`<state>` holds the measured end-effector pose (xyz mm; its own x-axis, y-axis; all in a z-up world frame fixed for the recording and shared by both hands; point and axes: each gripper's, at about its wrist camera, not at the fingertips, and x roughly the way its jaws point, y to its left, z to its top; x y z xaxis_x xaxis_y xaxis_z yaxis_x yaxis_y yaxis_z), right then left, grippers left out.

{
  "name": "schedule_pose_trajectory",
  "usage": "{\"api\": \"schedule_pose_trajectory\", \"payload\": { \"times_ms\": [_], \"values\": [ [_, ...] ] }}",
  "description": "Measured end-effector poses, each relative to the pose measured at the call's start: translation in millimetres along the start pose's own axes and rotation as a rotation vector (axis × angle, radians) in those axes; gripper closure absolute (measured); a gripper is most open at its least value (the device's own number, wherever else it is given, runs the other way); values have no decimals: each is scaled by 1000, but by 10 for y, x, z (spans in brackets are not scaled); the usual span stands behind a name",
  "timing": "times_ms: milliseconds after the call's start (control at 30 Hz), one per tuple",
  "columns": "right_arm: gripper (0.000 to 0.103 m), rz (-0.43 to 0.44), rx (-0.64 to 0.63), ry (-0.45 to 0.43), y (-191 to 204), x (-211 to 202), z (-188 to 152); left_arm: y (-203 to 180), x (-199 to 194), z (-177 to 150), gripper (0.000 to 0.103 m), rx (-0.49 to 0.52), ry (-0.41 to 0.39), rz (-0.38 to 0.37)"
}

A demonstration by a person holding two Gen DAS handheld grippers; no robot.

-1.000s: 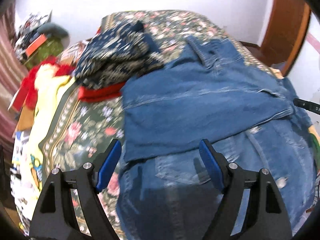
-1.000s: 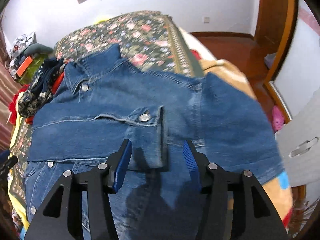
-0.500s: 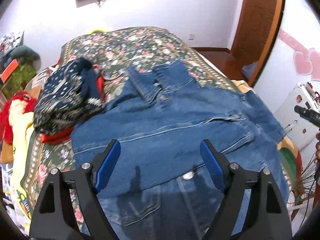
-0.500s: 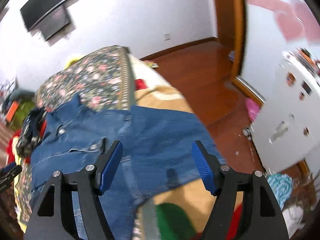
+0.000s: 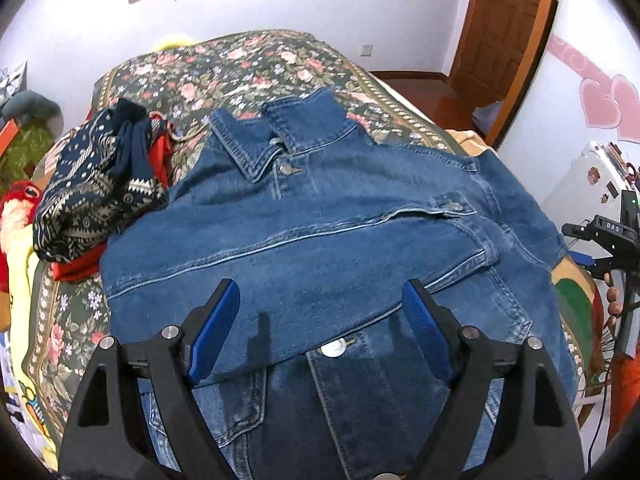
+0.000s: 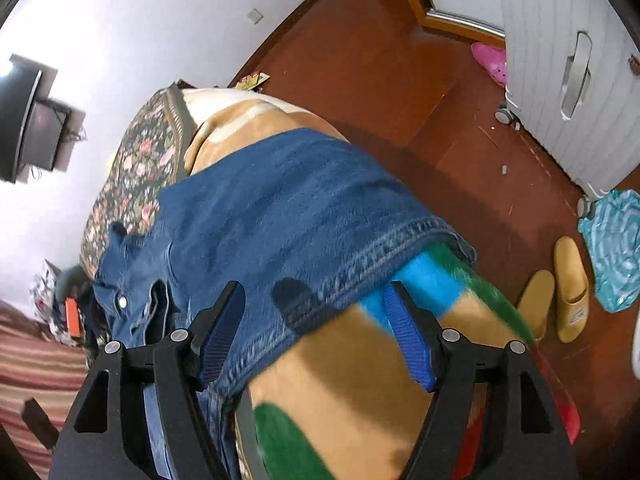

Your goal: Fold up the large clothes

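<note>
Denim jacket: lying on the bed, collar at the far end, one sleeve folded across its front.
Left gripper: above the jacket front, jaws wide apart, nothing between them.
Right gripper: over the jacket's hem at the bed's edge, jaws just opened, gripping nothing.

I see a mid-blue denim jacket with lighter blue stitching and silver buttons. Bedspread is dark green with pink roses. Navy garment beside it has a cream geometric print, over a red cloth. My grippers are black with blue pads. Blanket is tan with green, bright blue and red patches. Floor is reddish-brown, slippers mustard yellow, walls white.
</note>
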<state>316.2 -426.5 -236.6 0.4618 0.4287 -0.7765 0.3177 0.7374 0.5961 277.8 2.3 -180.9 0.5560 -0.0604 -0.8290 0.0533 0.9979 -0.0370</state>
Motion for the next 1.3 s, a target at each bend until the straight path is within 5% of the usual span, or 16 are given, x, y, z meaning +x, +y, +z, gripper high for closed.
{"api": "schedule_pose_trajectory", "payload": {
  "times_ms": [333,433,500,667,967,1167,1300],
  "values": [
    [34,-134,-68,-26,145,310,160,214,71,-97,20,-99,44,-31],
    [54,-191,-79,-54,192,270,175,205,64,-141,20,-91,46,-27],
    [77,-226,-97,-82,220,200,194,201,43,-162,20,-82,43,-24],
    [87,-228,-171,-159,407,-61,179,259,-33,-179,20,-117,39,-97],
    [92,-32,-430,-260,1423,-589,2,286,-97,-208,20,-125,30,-92],
    [92,163,-564,-201,1842,-590,-473,315,-122,-237,20,-138,29,-95],
    [92,185,-631,-125,1990,-333,-735,330,-117,-256,20,-142,35,-91]
  ]
}}
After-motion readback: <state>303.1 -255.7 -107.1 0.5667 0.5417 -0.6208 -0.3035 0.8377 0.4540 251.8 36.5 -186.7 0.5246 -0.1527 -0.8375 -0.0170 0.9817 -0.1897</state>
